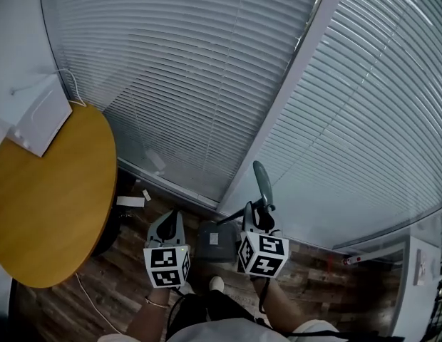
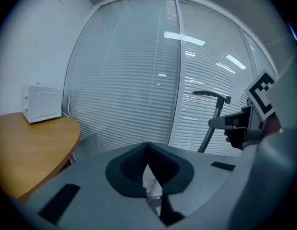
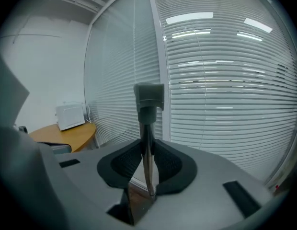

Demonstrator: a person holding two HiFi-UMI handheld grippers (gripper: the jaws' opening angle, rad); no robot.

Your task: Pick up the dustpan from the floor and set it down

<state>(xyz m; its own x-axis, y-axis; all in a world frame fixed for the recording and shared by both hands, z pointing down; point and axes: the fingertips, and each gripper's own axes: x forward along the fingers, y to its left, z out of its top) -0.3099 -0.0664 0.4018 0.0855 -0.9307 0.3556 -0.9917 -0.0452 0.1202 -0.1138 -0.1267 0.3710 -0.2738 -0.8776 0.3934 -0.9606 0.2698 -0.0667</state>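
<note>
In the head view the dustpan's grey pan [image 1: 215, 242] hangs low between my two grippers. Its long handle [image 1: 263, 180] rises toward the blinds. My right gripper [image 1: 254, 212] is shut on that handle. In the right gripper view the metal pole [image 3: 147, 150] stands upright, pinched between the pads, and its grey grip [image 3: 148, 97] is above the right gripper [image 3: 147, 164]. My left gripper [image 1: 171, 218] is beside the pan on the left, apart from it. The left gripper [image 2: 147, 150] is shut with nothing in it. The left gripper view also shows the handle [image 2: 211, 96] and the right gripper [image 2: 242, 128] at the right.
A round wooden table [image 1: 57, 191] fills the left, with a white box [image 1: 41, 123] on it. Blinds behind glass and a white frame post [image 1: 278, 105] close off the front. Paper scraps [image 1: 130, 201] lie on the wood floor. My shoe [image 1: 216, 283] is below the pan.
</note>
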